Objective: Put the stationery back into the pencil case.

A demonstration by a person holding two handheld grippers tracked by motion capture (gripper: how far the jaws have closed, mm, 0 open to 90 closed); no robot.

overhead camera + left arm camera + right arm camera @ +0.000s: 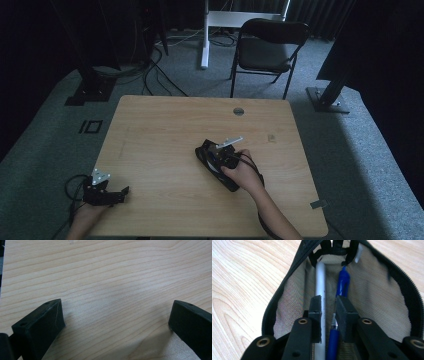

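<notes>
Two grippers on a wooden table (165, 125), one per hand. Left gripper (118, 193) sits low left in the high view, near the table's bottom edge, well apart from the other. In the left gripper view its jaws stand wide apart at the frame's lower corners, with bare wood grain between them.

Right gripper (329, 305) is at centre-right of the high view, the hand (243, 172) wrapped round it, pushed into a black pencil case (216, 165) lying unzipped on the table. In the right gripper view the case (387, 272) opens upward like a pouch, black zip edge around a beige mesh lining.

Inside lie a grey pen (321, 277) and a blue pen (343, 283), side by side, running from the bottom of the frame toward the top centre. The jaws are nearly together, only a narrow slot left. The grey pen runs behind the left-hand jaw, the blue one under the right-hand jaw. Cannot tell if the pads pinch either pen.

A black chair (270, 45) stands beyond the table's far edge, upper centre.
</notes>
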